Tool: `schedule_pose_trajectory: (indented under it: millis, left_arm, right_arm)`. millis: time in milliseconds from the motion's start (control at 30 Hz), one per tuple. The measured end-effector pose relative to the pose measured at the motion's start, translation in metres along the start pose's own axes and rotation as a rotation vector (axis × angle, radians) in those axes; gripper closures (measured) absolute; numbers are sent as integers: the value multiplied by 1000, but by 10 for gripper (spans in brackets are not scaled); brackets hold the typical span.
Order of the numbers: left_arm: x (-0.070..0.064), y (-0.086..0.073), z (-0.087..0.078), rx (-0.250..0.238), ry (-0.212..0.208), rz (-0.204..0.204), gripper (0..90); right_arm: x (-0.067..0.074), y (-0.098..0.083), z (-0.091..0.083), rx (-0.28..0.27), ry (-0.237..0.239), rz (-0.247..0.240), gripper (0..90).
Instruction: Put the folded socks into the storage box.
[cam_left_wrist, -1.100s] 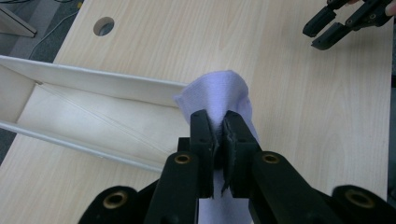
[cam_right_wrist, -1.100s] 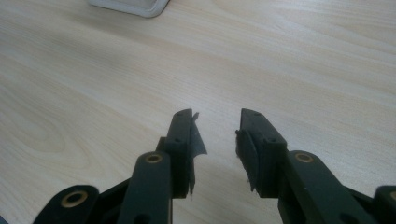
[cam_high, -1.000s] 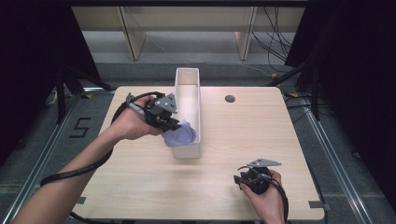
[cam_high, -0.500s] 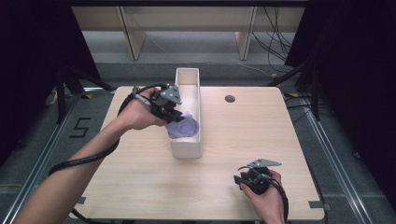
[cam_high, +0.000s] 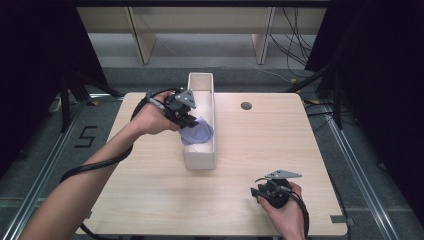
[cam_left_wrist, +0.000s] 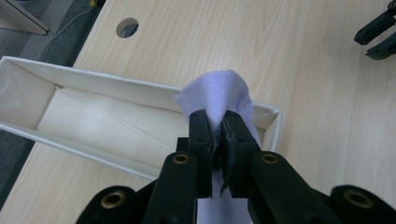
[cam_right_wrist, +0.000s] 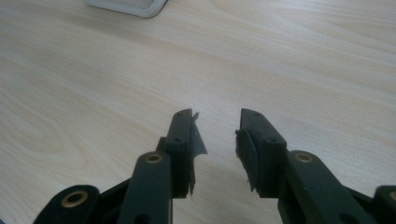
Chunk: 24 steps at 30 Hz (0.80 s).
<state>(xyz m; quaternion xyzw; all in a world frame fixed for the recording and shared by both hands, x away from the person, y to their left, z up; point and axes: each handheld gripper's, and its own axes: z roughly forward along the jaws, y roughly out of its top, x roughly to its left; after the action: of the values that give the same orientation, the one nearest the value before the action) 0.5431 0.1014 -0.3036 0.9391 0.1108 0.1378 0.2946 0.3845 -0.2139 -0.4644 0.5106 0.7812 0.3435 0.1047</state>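
Note:
A pale purple cloth (cam_high: 197, 132) hangs over the near half of a long white box (cam_high: 209, 159) in the middle of the table. My left gripper (cam_high: 189, 120) is shut on that cloth. In the left gripper view the cloth (cam_left_wrist: 219, 95) bulges up past the pinched jaws of the left gripper (cam_left_wrist: 215, 122), above the white box (cam_left_wrist: 88, 126), whose far part holds nothing. My right gripper (cam_high: 260, 192) rests near the table's front right, held by a hand. In the right gripper view the right gripper (cam_right_wrist: 215, 119) stands open over bare wood, nothing between its fingers.
The wooden table (cam_high: 280, 145) has a round cable hole (cam_high: 246, 105) at the back right. A corner of the white box (cam_right_wrist: 128, 7) shows at the top of the right gripper view. Dark curtains and floor rails flank the table; cables trail from both grippers.
My left gripper has carried the purple cloth from the box's near left rim farther back and over the box. The right hand has stayed where it was.

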Motion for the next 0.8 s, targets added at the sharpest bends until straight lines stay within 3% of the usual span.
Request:
schedule_pose_trajectory:
  millis: [267,300,400,433,667,800]
  left_arm:
    - [-2,0,10,-6,-6,-6,833]
    - [-2,0,11,-5,-6,-7,833]
    - [0,0,13,14,-9,14,834]
    - [0,-1,14,18,-10,16,833]
    - [0,-5,22,16,-15,-5,833]
    - [-1,-7,27,27,-15,-7,834]
  right_arm:
    - [0,0,-1,5,-13,2,660]
    - [2,0,-2,23,-12,30,660]
    - [2,0,-2,20,-14,22,660]
    - [0,0,0,5,-8,-3,660]
    - [2,0,-2,20,-17,19,660]
    - [1,0,0,8,-20,2,661]
